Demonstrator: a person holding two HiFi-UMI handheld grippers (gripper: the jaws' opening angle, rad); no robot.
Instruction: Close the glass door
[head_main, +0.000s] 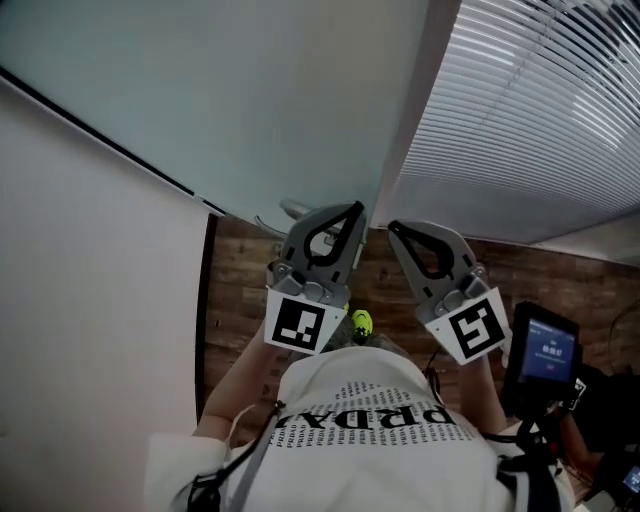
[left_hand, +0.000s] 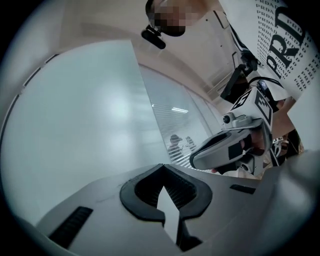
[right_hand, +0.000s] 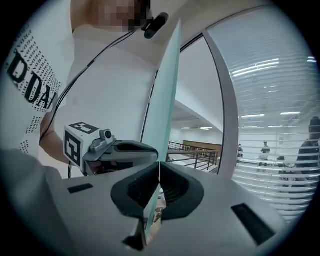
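While the glass door (head_main: 250, 90) stands away from its grey frame post (right_hand: 227, 115), with an open gap between them through which the right gripper view shows a railing (right_hand: 192, 150) and a hall, I hold both grippers up close to its free edge, near the middle of the head view. My left gripper (head_main: 354, 208) is in front of the frosted face, and its fingers (left_hand: 137, 195) are closed tip to tip with nothing between them. My right gripper (head_main: 393, 229) is just to the right of the edge. Its fingers (right_hand: 182, 192) also meet at the tips, and the thin edge of the pane runs straight in line with their seam, but I see no glass pinched there. So the door is not closed now, and I judge that it needs to be moved toward the frame post.

Several things could go wrong, I think. Closed tips give only a small contact on smooth glass, so they may slide along the face and lose the door. If my right gripper is in the gap at the right of the edge when the pane swings, it could be trapped against the frame post. A too strong push may send the door hard into the frame post, and glass does not forgive this.
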